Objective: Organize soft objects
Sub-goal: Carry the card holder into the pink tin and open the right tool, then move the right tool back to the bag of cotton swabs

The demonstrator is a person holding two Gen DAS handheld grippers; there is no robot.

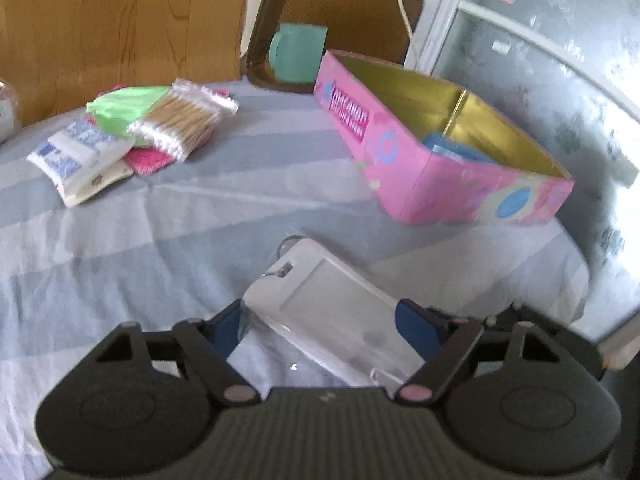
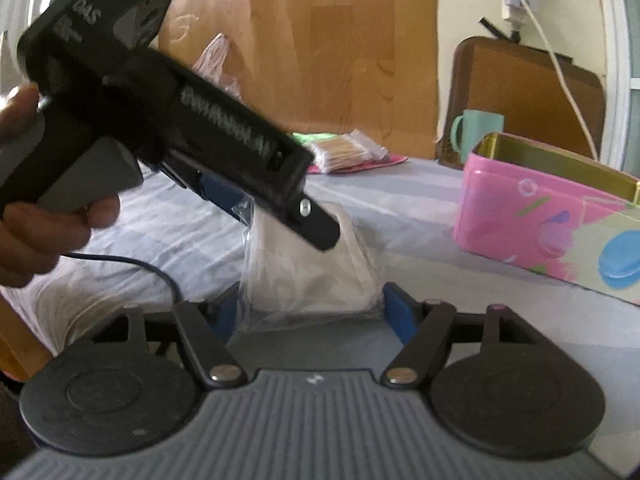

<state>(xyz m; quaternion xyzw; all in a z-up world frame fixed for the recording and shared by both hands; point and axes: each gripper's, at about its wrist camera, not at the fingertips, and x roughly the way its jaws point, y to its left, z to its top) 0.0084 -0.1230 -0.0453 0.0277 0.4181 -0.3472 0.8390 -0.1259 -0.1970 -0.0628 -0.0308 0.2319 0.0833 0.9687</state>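
1. we see a bed or table under a grey-blue striped cloth; it carries everything here.
2. a pink box with a gold inside stands open near the cloth's far right edge, something blue lying in its near compartment.
3. a mint green mug sits past the far edge, just behind the box's far end.
4. a clear-wrapped white packet is the thing we hold, above the near middle of the cloth and well apart from the box.
5. our left gripper has its blue pads on both sides of the packet, pinching it at the wrapper's edges.
6. our right gripper has the same packet between its fingers; the pads sit just beside the wrapper, and we cannot tell whether they press it.
7. in the right wrist view a hand holds the left gripper's handle, its finger reaching down onto the packet's top.
8. a pile of soft things lies near the far left edge: a bag of cotton swabs on top, a green pack, a blue-and-white pack, a pink cloth.
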